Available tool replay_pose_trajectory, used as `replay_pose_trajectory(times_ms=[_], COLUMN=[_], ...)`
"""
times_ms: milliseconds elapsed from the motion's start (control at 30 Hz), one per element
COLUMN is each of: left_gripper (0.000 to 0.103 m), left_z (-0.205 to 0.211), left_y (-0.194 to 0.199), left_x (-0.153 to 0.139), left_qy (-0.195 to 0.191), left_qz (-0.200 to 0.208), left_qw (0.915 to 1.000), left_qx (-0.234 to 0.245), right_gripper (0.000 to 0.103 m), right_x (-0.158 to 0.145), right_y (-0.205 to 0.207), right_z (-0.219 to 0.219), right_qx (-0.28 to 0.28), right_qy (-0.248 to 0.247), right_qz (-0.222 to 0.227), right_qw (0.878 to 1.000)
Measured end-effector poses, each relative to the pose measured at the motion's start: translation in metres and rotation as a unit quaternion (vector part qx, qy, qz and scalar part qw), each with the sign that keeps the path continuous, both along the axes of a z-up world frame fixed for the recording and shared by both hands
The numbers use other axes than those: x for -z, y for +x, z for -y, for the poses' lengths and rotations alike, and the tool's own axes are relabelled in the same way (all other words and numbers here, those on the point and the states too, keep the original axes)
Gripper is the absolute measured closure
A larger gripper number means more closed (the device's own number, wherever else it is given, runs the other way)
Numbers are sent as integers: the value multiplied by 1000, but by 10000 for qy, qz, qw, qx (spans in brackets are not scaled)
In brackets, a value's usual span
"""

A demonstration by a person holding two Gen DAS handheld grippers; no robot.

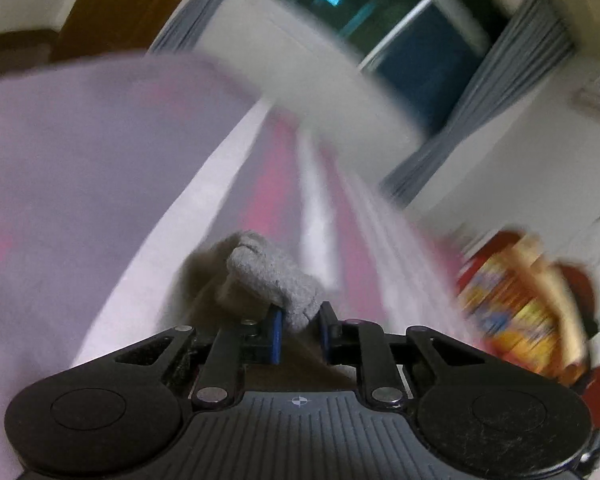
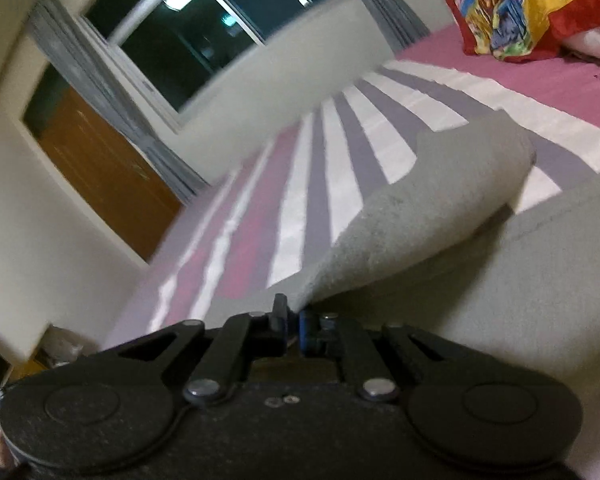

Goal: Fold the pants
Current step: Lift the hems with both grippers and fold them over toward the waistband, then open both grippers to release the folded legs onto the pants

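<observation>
The pants are grey fleece. In the left wrist view my left gripper [image 1: 299, 320] is shut on a bunched edge of the pants [image 1: 272, 280], held above the striped bedsheet [image 1: 260, 184]. In the right wrist view my right gripper [image 2: 294, 322] is shut on a corner of the pants [image 2: 420, 208]. That flap curves up and over, while the rest of the pants [image 2: 520, 300] lies flat on the bed to the right. The left view is blurred by motion.
The bed has a pink, lilac and white striped sheet [image 2: 320, 200]. A bright red and yellow patterned cloth [image 2: 520, 4] lies at the bed's far right, and it also shows in the left wrist view [image 1: 516, 308]. A window [image 2: 188, 32], curtains and a wooden door [image 2: 100, 168] stand behind.
</observation>
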State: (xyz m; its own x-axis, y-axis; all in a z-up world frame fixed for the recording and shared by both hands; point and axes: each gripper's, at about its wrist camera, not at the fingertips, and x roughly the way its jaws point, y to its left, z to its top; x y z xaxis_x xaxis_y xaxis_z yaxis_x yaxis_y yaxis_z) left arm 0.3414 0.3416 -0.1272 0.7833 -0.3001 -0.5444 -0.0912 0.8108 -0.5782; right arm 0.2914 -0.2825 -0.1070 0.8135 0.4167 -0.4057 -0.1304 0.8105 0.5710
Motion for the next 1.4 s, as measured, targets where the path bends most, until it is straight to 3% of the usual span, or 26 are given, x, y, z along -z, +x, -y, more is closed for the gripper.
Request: replay_pose_trajectory(times_ms=[33, 67, 100, 167, 267, 433, 500, 633, 933, 1000, 1067, 1100, 1167, 1200, 1267, 1400], left_gripper=[84, 86, 86, 86, 86, 86, 86, 80, 85, 85, 85, 85, 85, 84, 84, 82], left_z=[2, 7, 8, 5, 7, 2, 5, 4, 18, 22, 22, 22, 25, 27, 26, 29], left_y=[4, 6, 2, -4, 0, -19, -21, -19, -24, -23, -24, -24, -31, -38, -43, -28], left_x=[16, 36, 42, 39, 31, 31, 38, 44, 32, 36, 36, 33, 21, 15, 13, 25], left_qy=[273, 491, 449, 166, 196, -36, 89, -120, 396, 603, 596, 612, 689, 713, 625, 654], left_qz=[-502, -912, -881, -741, -704, -436, -574, -623, -668, -790, -860, -907, -904, -851, -890, -1227], left_qw=[9984, 9946, 9950, 9971, 9973, 9989, 9983, 9976, 9968, 9949, 9943, 9938, 9934, 9937, 9939, 9894], left_qx=[24, 113, 117, -94, -118, -166, -93, -287, -199, -166, -191, -206, -152, -128, -175, -419], right_gripper=[97, 98, 98, 97, 97, 97, 97, 97, 98, 98, 97, 97, 67, 61, 60, 57], right_x=[20, 52, 67, 72, 65, 41, 44, 66, 40, 54, 74, 74, 56, 45, 25, 18], right_y=[3, 14, 16, 9, 4, -15, -21, -22, -48, -52, -42, -44, -56, -60, -63, -25], right_z=[-7, -11, -8, 3, -4, 3, 4, 15, 23, 27, 23, 26, 34, 34, 42, 40], right_qx=[-90, -185, -154, 14, -110, -135, -145, -24, 26, 86, -111, -103, 214, 308, 296, 294], right_qy=[-312, -512, -311, 202, -245, -74, -206, -12, -32, 34, -231, -205, -497, -637, -830, -1487], right_qz=[-344, -1107, -1370, -1314, -1290, -964, -983, -1310, -910, -1170, -1700, -1687, -1418, -1179, -780, -894], right_qw=[9989, 9924, 9900, 9911, 9913, 9952, 9948, 9914, 9958, 9931, 9851, 9854, 9884, 9905, 9931, 9844])
